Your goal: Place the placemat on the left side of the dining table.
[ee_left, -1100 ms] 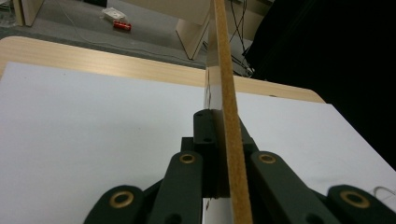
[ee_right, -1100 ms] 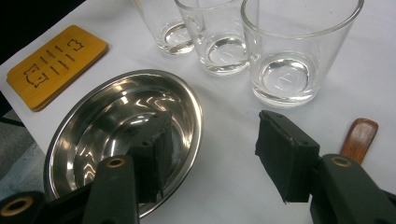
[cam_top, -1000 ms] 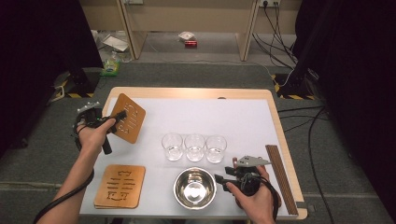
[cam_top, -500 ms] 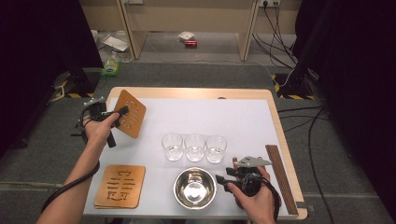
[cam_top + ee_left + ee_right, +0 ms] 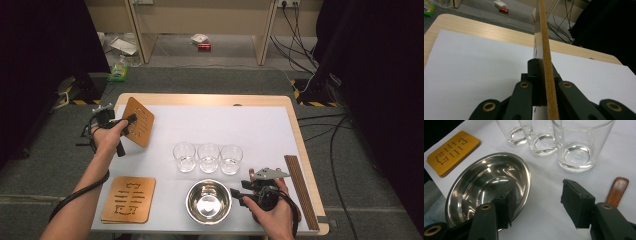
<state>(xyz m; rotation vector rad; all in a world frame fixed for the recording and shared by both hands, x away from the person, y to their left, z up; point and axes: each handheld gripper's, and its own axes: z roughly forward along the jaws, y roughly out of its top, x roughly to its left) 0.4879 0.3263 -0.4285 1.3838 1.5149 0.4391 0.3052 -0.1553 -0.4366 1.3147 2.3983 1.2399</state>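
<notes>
My left gripper (image 5: pixel 131 119) is shut on the edge of a brown wooden coaster (image 5: pixel 140 121) with cut-out slots, held tilted above the table's left side. In the left gripper view the coaster (image 5: pixel 546 50) runs edge-on between the closed jaws of that gripper (image 5: pixel 541 72). My right gripper (image 5: pixel 235 195) lies low at the front right, open, with nothing pressed between its jaws. In the right gripper view the right gripper (image 5: pixel 537 202) has one jaw over the rim of a steel bowl (image 5: pixel 481 185) and the other over bare white table.
Three clear glasses (image 5: pixel 208 157) stand in a row mid-table, behind the steel bowl (image 5: pixel 208 201). A small stack of coasters (image 5: pixel 129 198) lies front left. Long wooden sticks (image 5: pixel 300 190) lie along the right edge. A brown wooden handle (image 5: pixel 617 190) lies near the right jaw.
My left hand has shifted a little with the coaster, which now stands more steeply on edge. The right hand has kept still.
</notes>
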